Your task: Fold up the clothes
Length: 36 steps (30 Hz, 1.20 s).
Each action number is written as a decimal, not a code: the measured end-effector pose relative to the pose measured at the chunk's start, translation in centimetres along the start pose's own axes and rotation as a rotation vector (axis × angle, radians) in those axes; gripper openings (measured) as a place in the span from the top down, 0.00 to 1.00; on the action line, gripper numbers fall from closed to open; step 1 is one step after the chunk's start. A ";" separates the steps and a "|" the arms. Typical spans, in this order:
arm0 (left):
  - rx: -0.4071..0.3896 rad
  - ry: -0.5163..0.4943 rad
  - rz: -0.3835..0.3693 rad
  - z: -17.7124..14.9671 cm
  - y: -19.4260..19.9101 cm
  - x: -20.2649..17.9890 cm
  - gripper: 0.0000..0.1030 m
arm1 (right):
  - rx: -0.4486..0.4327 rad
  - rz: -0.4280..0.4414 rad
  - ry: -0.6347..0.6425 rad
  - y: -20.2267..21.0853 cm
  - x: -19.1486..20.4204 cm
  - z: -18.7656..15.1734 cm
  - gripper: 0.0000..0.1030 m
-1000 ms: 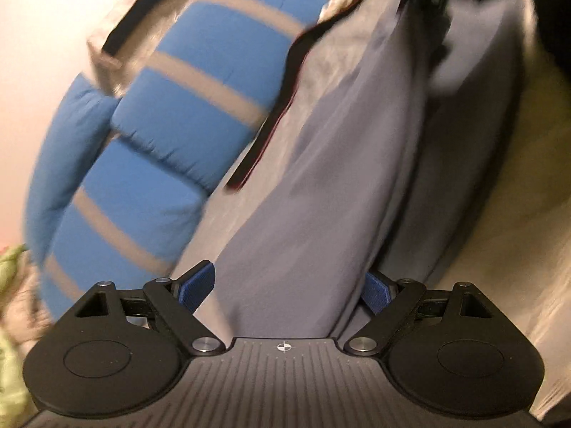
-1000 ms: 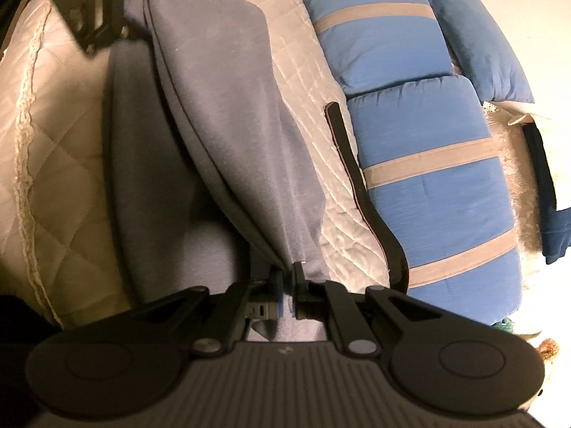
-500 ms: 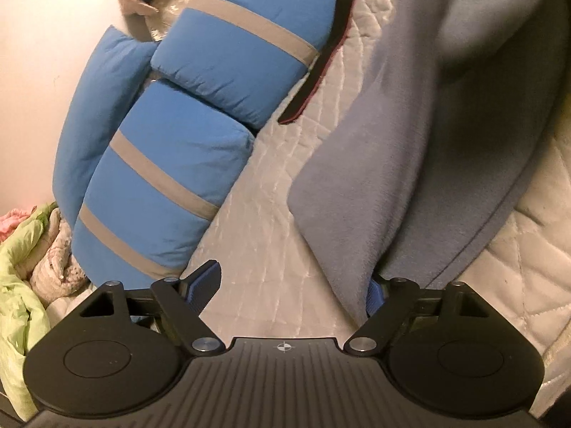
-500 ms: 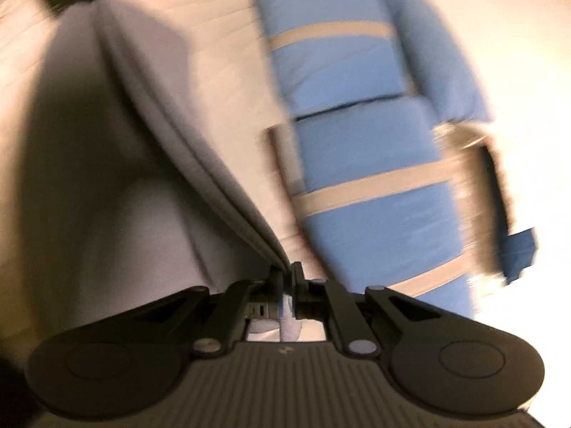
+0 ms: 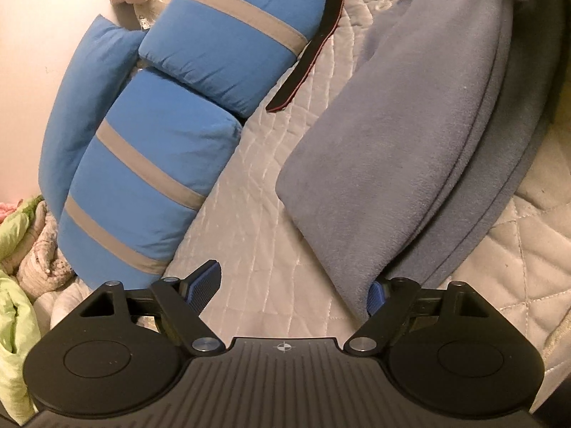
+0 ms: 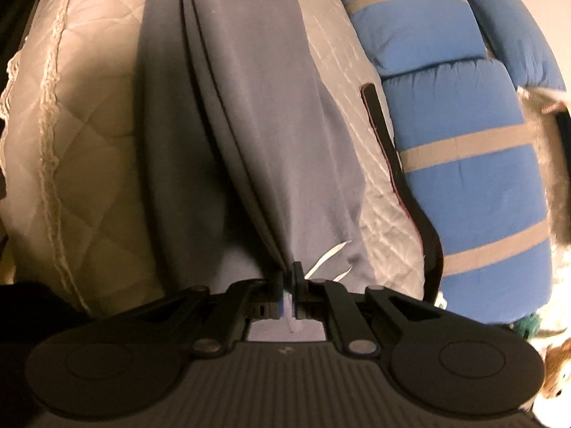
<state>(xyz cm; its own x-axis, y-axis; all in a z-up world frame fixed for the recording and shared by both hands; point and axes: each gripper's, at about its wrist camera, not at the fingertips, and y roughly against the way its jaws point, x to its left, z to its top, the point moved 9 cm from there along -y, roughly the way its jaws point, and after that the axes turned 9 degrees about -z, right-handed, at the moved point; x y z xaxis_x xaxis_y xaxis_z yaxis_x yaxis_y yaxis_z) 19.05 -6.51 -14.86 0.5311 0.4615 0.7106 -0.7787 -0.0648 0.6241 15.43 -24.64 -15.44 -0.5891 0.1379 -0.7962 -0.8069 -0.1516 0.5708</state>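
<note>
One grey garment (image 5: 392, 149), soft fleece-like cloth, already doubled over in layers, lying long on the quilted bed cover (image 5: 257, 214), from about 6 toward 12 o'clock in the right wrist view. Step in hand, as I judge it: mid-fold, one end lifted and carried over the rest.

Right gripper (image 6: 287, 281): fingers together, clamped on the garment's near edge, cloth rising straight out of them. Left gripper (image 5: 292, 292): fingers wide apart, nothing pinched; the garment's near corner sits just by the right-hand pad at 4 o'clock, touching or not I cannot tell.

Next move likely calls for the left fingers to close on that free corner, so both ends travel together and the layers stay lined up. Risk: slippery stacked layers sliding apart.

Counts:
- grey garment: one
- black strap (image 5: 310, 46) with red edging: one, on the cover at 12 o'clock of the left view, between garment and pillows
- blue striped pillows (image 5: 160, 164): two stacked end to end, plus one plain blue behind
- green cloth (image 5: 14, 306) pile at 8 o'clock: one
</note>
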 end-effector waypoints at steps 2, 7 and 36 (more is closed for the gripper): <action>0.001 -0.001 -0.012 0.0 -0.2 0.1 0.22 | 0.007 0.009 -0.003 0.0 0.2 -0.2 0.97; 0.008 -0.020 -0.025 -0.1 -0.4 -0.2 0.22 | 0.019 0.022 0.000 -0.4 1.0 -0.5 0.97; -0.028 -0.376 0.075 -1.2 0.3 -2.7 0.76 | -0.031 -0.018 -0.018 -0.5 2.3 1.5 0.96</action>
<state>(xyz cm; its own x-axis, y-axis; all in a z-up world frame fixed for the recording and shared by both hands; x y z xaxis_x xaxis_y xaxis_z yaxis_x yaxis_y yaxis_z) 16.98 -6.73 -17.03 0.5538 0.0991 0.8267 -0.8261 -0.0592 0.5604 14.40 -22.82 -17.26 -0.5751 0.1587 -0.8025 -0.8161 -0.1796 0.5494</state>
